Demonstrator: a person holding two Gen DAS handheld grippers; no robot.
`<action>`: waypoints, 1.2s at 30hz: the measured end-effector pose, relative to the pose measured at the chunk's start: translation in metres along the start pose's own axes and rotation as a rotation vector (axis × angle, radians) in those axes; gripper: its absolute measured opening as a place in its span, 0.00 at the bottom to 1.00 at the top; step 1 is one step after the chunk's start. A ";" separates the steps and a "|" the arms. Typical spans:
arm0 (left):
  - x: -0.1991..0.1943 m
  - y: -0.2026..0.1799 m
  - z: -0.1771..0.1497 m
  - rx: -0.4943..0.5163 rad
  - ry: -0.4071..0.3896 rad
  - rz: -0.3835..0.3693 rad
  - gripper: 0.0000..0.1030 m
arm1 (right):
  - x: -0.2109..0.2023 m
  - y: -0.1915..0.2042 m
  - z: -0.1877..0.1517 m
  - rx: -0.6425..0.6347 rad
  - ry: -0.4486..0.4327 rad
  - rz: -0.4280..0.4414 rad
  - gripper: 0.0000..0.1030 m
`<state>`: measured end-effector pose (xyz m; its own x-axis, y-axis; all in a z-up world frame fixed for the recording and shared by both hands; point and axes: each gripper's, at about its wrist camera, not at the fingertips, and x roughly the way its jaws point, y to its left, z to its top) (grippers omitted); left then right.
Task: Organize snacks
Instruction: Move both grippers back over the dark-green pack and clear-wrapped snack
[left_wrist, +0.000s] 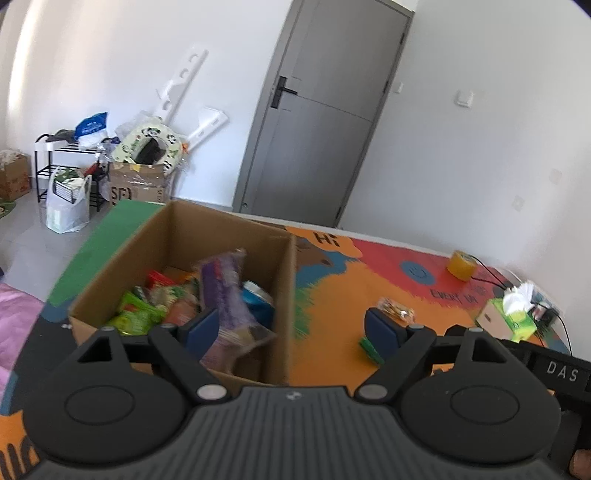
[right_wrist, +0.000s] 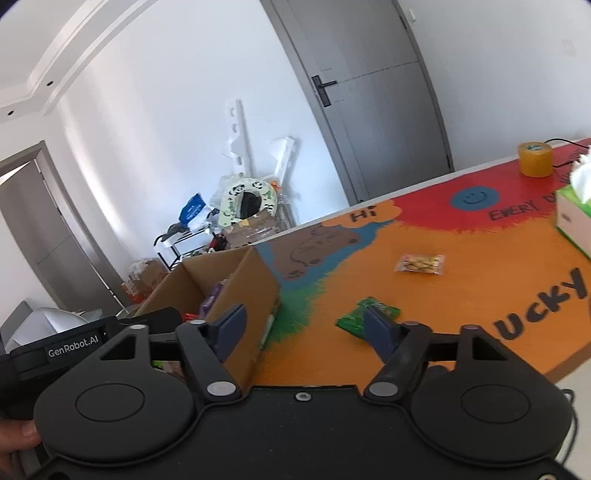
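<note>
Open left tongs (left_wrist: 291, 325) straddle box (left_wrist: 291, 295) rim.

- Ahead of you stands a grey door (left_wrist: 314, 110) with a dark lever handle (left_wrist: 282, 90), shut, set in a plain white wall (left_wrist: 110, 55).
- Left of the door you have a clutter pile against the wall: a cardboard carton (left_wrist: 136, 184), a black wire rack (left_wrist: 55, 166), a white plastic bag (left_wrist: 66, 206) on the pale tiled floor (left_wrist: 22, 236).
- White boards (left_wrist: 181, 85) lean on the wall above that pile.
- Your right view shows a second grey doorway (right_wrist: 33, 229) at far left and a stepped white ceiling (right_wrist: 44, 48).
- Light is soft and even.
</note>
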<state>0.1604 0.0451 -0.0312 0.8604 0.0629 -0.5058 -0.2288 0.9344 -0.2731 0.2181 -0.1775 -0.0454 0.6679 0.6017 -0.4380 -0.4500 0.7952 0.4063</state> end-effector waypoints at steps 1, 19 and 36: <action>0.001 -0.004 -0.001 0.007 0.009 -0.005 0.83 | -0.002 -0.004 -0.001 0.004 -0.001 -0.006 0.76; 0.026 -0.060 -0.014 0.079 0.058 -0.064 0.83 | -0.016 -0.072 0.000 0.092 -0.016 -0.068 0.88; 0.097 -0.091 -0.017 0.170 0.109 -0.064 0.82 | 0.009 -0.109 0.009 0.131 -0.014 -0.109 0.87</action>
<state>0.2567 -0.0399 -0.0690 0.8142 -0.0283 -0.5799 -0.0874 0.9815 -0.1705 0.2782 -0.2599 -0.0865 0.7173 0.5108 -0.4739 -0.2940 0.8385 0.4588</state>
